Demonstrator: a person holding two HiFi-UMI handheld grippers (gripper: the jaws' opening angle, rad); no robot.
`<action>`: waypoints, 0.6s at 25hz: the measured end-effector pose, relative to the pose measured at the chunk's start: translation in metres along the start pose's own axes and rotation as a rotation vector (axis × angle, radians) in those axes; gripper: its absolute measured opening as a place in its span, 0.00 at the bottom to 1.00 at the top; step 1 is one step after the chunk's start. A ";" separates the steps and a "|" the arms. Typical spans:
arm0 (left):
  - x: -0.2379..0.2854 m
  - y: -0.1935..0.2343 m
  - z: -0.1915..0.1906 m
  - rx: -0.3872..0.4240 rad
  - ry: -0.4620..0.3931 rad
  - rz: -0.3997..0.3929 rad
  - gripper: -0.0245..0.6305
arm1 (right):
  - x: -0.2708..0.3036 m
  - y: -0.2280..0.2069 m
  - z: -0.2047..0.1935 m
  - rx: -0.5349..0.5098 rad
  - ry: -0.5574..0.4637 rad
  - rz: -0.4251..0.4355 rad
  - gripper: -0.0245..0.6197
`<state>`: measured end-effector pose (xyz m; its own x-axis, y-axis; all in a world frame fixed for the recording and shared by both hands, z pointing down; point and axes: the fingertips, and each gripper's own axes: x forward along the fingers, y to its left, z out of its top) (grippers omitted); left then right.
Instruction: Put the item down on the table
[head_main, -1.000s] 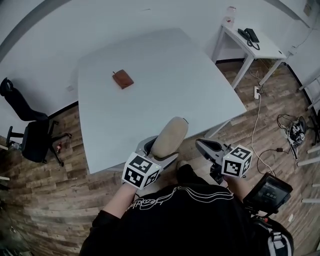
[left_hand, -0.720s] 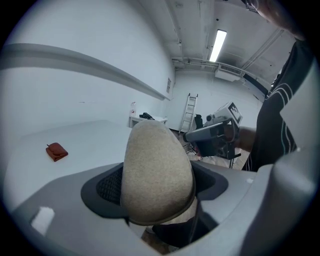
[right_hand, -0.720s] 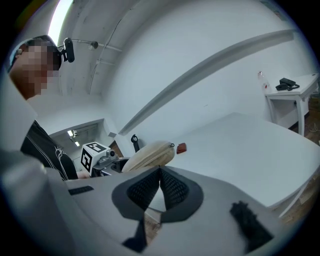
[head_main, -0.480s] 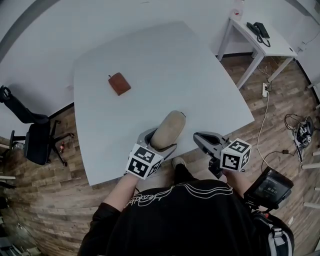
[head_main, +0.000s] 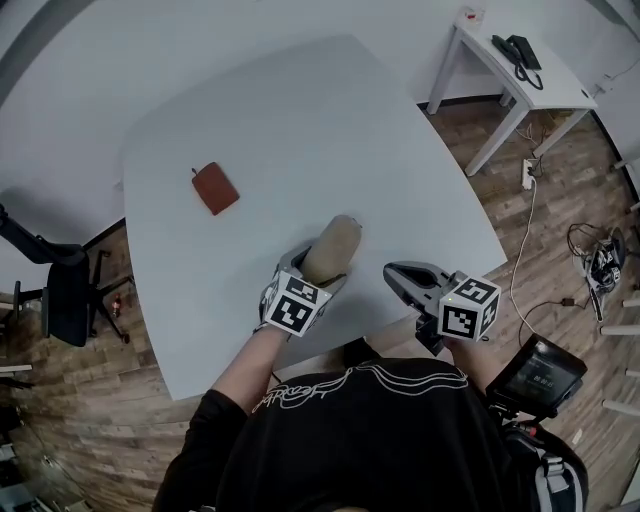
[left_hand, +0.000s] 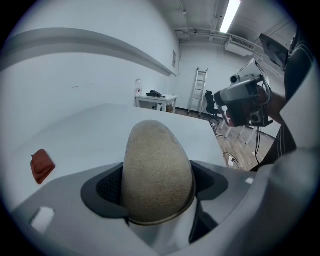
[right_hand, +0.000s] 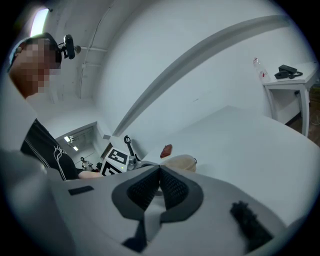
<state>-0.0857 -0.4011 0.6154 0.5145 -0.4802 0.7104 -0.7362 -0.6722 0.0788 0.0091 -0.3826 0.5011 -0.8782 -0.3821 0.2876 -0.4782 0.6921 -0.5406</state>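
Beige oval item (left_hand: 156, 172), rough-surfaced and rimmed along its lower edge, sits between the jaws of our left gripper (head_main: 318, 272). In the left gripper view the dark pads press on its two flanks, so we are grasping it with the jaws set wide around its body. In the head view it points away from us over the near part of the white table (head_main: 300, 110), well inside the table's edge. We cannot tell from any view whether its underside touches the tabletop or hangs just above it. The right gripper view shows it low against the white surface beside the left gripper's marker cube (right_hand: 116, 159), which suggests to us that it is close. Our right gripper (head_main: 408, 278) is held to the right of the item, near the table's near edge, with its jaws clenched together on nothing. A small brown pouch (head_main: 214, 188) lies flat on the table well apart to the far left and plays no part that we can see. We judge the carrying part as good as done, since the item is over a bare spot of the table. What is left is to settle it onto the surface, release the left jaws and draw the gripper back without dragging the item along; none of that shows as done yet.
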 end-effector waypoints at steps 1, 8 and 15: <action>0.006 0.003 -0.003 0.004 0.019 0.003 0.62 | 0.001 -0.004 0.001 0.006 -0.001 -0.002 0.05; 0.028 0.009 -0.025 0.059 0.100 0.028 0.63 | 0.003 -0.020 -0.003 0.027 0.002 -0.015 0.05; 0.032 0.010 -0.038 0.065 0.131 0.042 0.63 | 0.004 -0.021 -0.011 0.041 0.009 -0.019 0.05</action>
<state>-0.0933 -0.4015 0.6650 0.4192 -0.4341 0.7974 -0.7234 -0.6904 0.0045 0.0157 -0.3916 0.5222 -0.8690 -0.3895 0.3052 -0.4944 0.6587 -0.5672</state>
